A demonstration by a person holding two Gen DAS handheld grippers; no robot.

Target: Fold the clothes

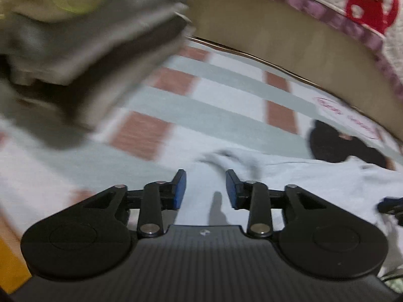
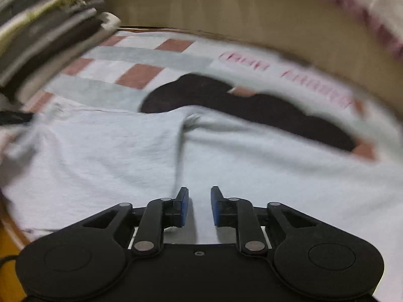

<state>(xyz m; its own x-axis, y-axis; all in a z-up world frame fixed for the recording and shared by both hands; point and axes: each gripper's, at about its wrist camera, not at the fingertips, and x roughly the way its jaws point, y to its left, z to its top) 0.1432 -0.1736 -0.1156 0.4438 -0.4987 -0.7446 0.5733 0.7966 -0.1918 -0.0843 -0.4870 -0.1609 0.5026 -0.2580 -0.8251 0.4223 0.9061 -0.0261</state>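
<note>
a pale grey garment point(image 2: 105, 151) lies spread over the checked sheet point(image 2: 141, 75), creased, with one ridge running up its middle toward a small bunched point. both views look down on it, and both are blurred.

the right gripper point(image 2: 199, 206) hangs just above the cloth with its blue pads parted and nothing between them. the left gripper point(image 1: 206, 188) also sits over the garment's edge, jaws spread wider, empty too.

beyond the garment a black shape point(image 2: 252, 108) lies on the sheet, partly covered by the grey cloth. pink lettering point(image 2: 289, 75) is printed on the sheet near it (too smeared to read; in the left view it sits inside a pink oval outline point(image 1: 347, 118)).

a stack of folded clothes point(image 2: 42, 37) in greys, black and pale yellow rises at the left. a tan board point(image 2: 226, 12) runs behind the sheet, and above it a white quilt with purple trim and a red motif point(image 1: 372, 5).
</note>
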